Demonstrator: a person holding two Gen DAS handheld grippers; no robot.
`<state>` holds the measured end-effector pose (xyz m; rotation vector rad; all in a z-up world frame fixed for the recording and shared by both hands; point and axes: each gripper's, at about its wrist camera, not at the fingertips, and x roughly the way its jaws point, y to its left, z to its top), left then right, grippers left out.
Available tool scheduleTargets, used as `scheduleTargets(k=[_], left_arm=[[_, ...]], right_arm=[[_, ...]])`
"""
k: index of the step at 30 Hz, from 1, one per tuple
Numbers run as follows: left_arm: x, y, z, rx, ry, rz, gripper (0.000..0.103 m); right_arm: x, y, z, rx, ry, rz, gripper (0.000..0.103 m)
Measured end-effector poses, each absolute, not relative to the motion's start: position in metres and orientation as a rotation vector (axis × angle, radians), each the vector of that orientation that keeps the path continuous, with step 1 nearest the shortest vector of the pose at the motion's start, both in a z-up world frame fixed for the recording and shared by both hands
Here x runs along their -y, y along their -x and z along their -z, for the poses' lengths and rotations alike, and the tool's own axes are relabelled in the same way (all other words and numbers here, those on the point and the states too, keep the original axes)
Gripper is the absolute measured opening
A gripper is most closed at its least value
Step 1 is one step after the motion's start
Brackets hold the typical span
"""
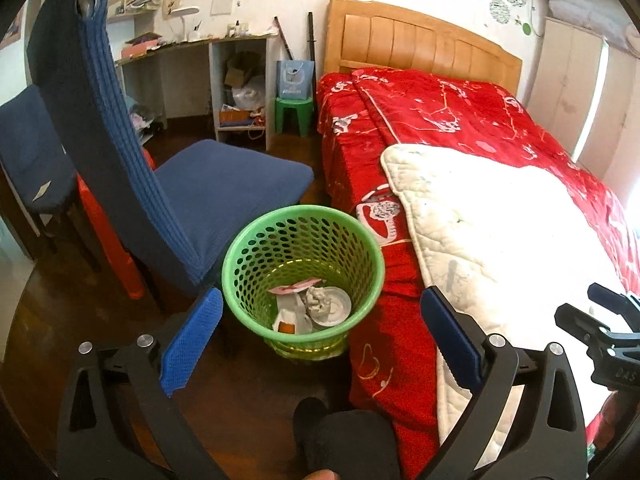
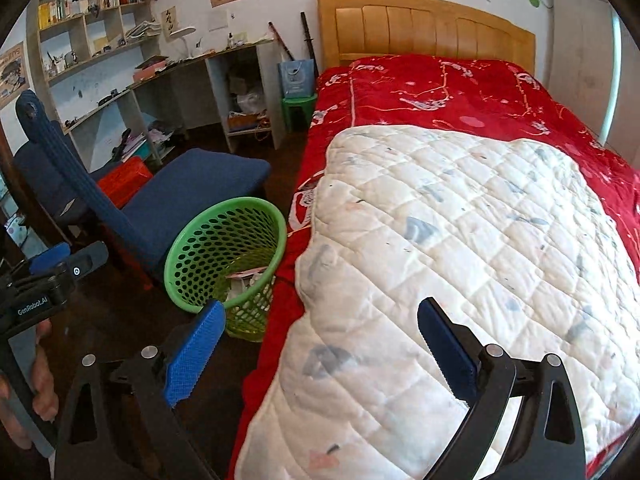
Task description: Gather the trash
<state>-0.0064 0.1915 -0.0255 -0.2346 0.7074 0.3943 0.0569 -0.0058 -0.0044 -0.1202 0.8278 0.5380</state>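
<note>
A green perforated waste basket [image 1: 240, 260] stands on the dark wood floor between a blue chair and the bed. Inside it lies trash [image 1: 310, 308]: crumpled paper, a white round lid and a small carton. My left gripper [image 1: 322, 312] hangs above and in front of the basket, jaws wide open, nothing between the blue pads. In the right wrist view the basket [image 2: 188, 256] is at the left, and my right gripper [image 2: 320, 322] is open and empty over the edge of the white quilt [image 2: 460, 240].
The bed with a red cover [image 1: 460, 112] and wooden headboard fills the right side. A blue chair [image 1: 192, 200] stands close to the left of the basket, with a red stool behind it. A desk, shelves and a green stool [image 1: 294, 114] line the far wall. A dark slipper [image 1: 344, 440] is below.
</note>
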Motion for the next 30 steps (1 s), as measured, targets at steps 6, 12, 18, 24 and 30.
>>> scheduleTargets(k=[6, 12, 18, 24, 30], left_arm=[[-0.174, 0.01, 0.021, -0.699, 0.199, -0.396, 0.098], [-0.156, 0.01, 0.019, -0.7, 0.155, -0.381, 0.098], [-0.146, 0.011, 0.016, -0.692, 0.129, -0.385, 0.098], [-0.141, 0.012, 0.014, -0.687, 0.119, -0.391, 0.098], [-0.142, 0.013, 0.012, -0.68, 0.119, -0.396, 0.098]], right_arm=[[0.026, -0.041, 0.001, -0.813, 0.102, -0.515, 0.094], [0.038, -0.035, -0.004, -0.805, 0.071, -0.505, 0.094], [0.045, -0.032, -0.009, -0.797, 0.06, -0.498, 0.094], [0.05, -0.031, -0.011, -0.792, 0.053, -0.495, 0.094], [0.052, -0.03, -0.014, -0.786, 0.055, -0.494, 0.094]])
